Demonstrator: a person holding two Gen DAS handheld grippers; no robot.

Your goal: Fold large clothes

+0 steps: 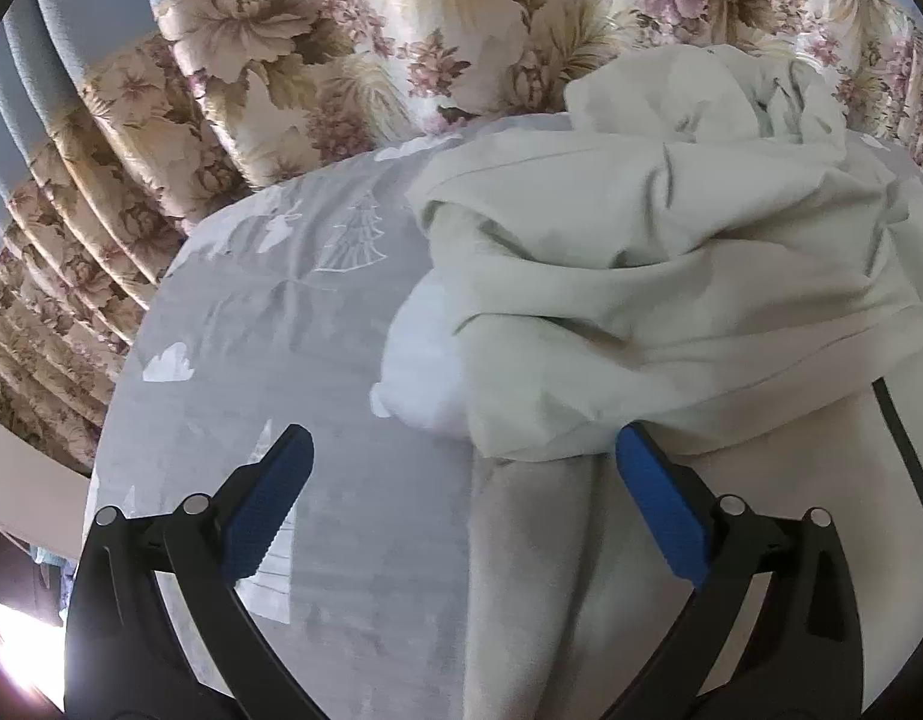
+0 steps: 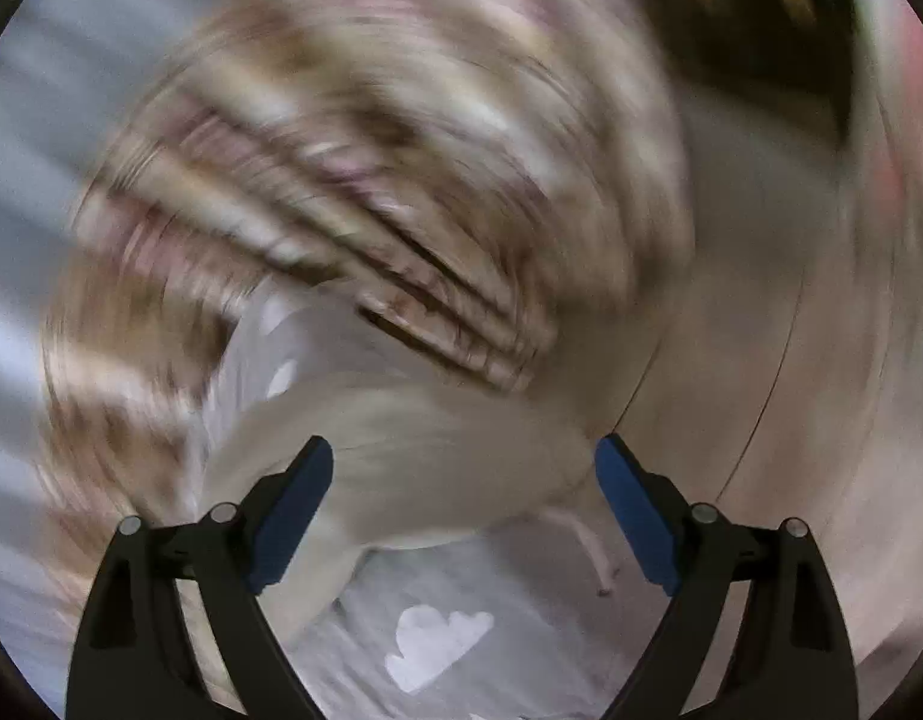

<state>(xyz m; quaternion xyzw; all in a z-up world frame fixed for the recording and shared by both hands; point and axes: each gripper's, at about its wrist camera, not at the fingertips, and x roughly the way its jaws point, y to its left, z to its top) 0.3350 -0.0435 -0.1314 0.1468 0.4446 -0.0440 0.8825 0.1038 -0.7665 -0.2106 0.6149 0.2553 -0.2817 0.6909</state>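
Note:
A large cream garment point(image 1: 671, 276) lies bunched on a grey printed table cover point(image 1: 269, 324), piled high toward the far right. My left gripper point(image 1: 464, 450) hovers open just in front of its near hem, with nothing pinched between the blue pads point(image 1: 263, 510). The right wrist view is heavily smeared by motion. There my right gripper point(image 2: 464, 462) stands wide open, and a blurred fold of the cream garment point(image 2: 437, 462) sits beyond and between its blue pads point(image 2: 293, 516), which do not press on it. A thin drawstring point(image 2: 593, 546) trails from that fold.
Floral curtains point(image 1: 353, 42) hang close behind the table's far edge. The cover shows white tree and cloud prints point(image 2: 437, 642). A black cable point(image 1: 905, 450) runs down the right side. A pale wall or panel point(image 2: 761, 300) fills the right of the right wrist view.

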